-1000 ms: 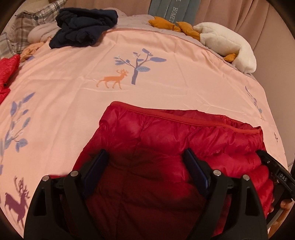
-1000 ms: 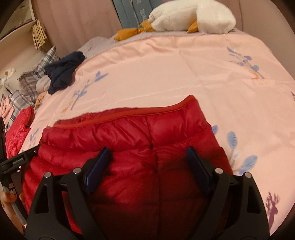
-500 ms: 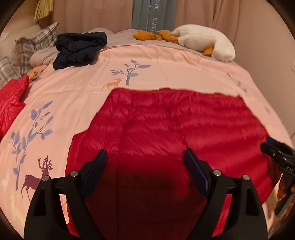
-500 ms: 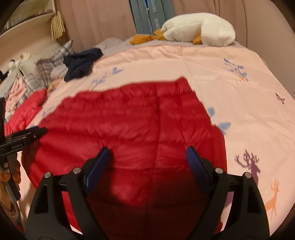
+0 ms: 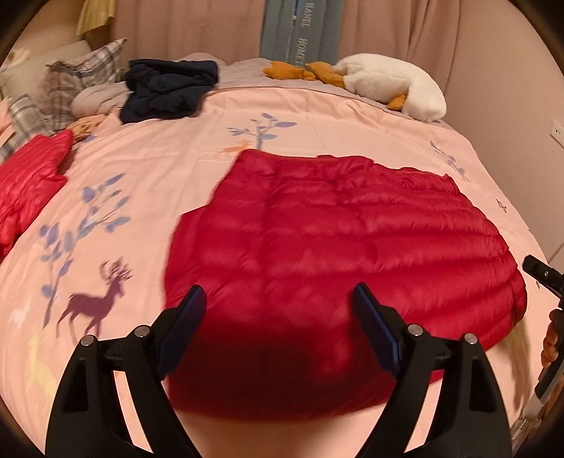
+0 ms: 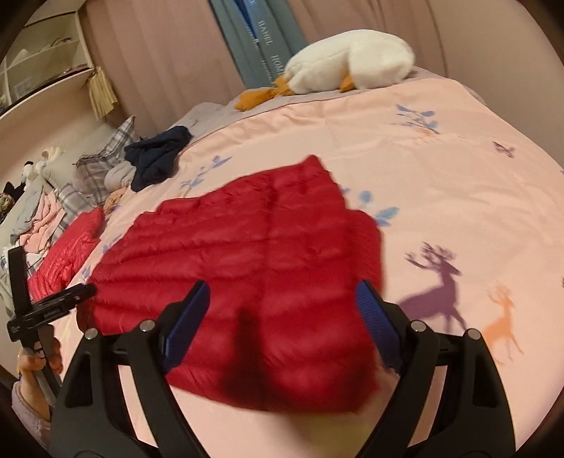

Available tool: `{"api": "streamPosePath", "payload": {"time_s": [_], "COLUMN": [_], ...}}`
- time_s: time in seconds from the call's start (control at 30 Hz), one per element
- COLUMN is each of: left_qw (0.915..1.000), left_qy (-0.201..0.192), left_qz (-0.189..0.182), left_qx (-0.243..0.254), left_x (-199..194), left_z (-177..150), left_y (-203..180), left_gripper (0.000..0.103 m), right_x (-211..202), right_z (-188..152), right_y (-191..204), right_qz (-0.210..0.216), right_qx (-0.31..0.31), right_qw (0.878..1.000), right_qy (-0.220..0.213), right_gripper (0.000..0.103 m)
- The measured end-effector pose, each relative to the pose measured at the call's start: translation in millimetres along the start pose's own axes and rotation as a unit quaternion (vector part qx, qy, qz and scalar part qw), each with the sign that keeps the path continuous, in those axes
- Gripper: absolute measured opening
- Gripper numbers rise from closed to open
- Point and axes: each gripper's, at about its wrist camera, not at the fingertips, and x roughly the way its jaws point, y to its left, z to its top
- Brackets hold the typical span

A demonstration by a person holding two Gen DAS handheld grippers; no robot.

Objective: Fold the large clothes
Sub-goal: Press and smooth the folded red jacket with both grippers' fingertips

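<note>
Nearest the lens in each wrist view stand the tools: the left gripper (image 5: 278,310) and the right gripper (image 6: 282,303), both with jaws spread wide and nothing between the blue pads; each hangs above the near hem of the garment without touching it. Just beyond lies the red down jacket (image 5: 338,253), spread flat on the pink bedspread (image 5: 148,169), its quilted channels running crosswise and its near edge close to the bed's front. The jacket is judged light, soft and compressible, with a smooth shell that is likely slippery; a pinch on the puffy middle would probably slide or gather only the top layer. The firmer seams at the hem corners and side edges appear the better places to take hold, one per gripper. Farther left sits a second red garment (image 5: 31,176), well apart from the jacket. Beyond it lie a dark navy garment (image 5: 169,88) and plaid pillows (image 5: 67,88). At the far edge rests a white plush toy (image 5: 391,84), against the curtain (image 5: 211,31).
</note>
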Motion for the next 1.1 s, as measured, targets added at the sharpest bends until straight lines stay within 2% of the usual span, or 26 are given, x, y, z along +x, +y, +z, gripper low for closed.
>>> {"api": "streamPosePath", "payload": {"time_s": [0.07,0.23,0.4,0.57,0.63,0.77,1.1], "left_qw": [0.9999,0.9982,0.9981,0.9981,0.9981,0.9983,0.9983], "left_qy": [0.002,0.014,0.022,0.026,0.027,0.028,0.029], "left_qz": [0.0,-0.008,-0.008,-0.007,-0.006,-0.004,-0.006], "left_qx": [-0.016,-0.057,-0.056,-0.056,-0.055,-0.05,-0.05], "left_x": [-4.1,-4.5,-3.5,-1.8,-1.4,-0.4,1.9], "left_z": [-4.7,-12.2,-16.3,-18.1,-18.4,-19.1,-20.1], "left_y": [9.9,29.3,31.4,30.4,29.8,28.9,29.2], "left_gripper": [0.086,0.086,0.086,0.086,0.086,0.086,0.086], "right_x": [-0.5,13.4,27.0,26.8,25.8,28.4,24.3], "right_z": [-4.5,-11.6,-16.0,-16.8,-15.1,-13.2,-14.2], "right_y": [-8.9,-19.0,-23.4,-26.2,-29.2,-31.3,-17.6], "right_qz": [-0.014,-0.019,-0.007,-0.006,-0.005,0.006,-0.006], "right_qx": [0.005,0.015,0.031,0.04,0.049,0.056,0.018], "right_qw": [1.0,0.999,0.999,0.998,0.998,0.998,0.999], "right_qy": [0.007,0.024,0.036,0.038,0.036,0.041,0.037], "right_gripper": [0.085,0.063,0.054,0.056,0.063,0.062,0.027]}}
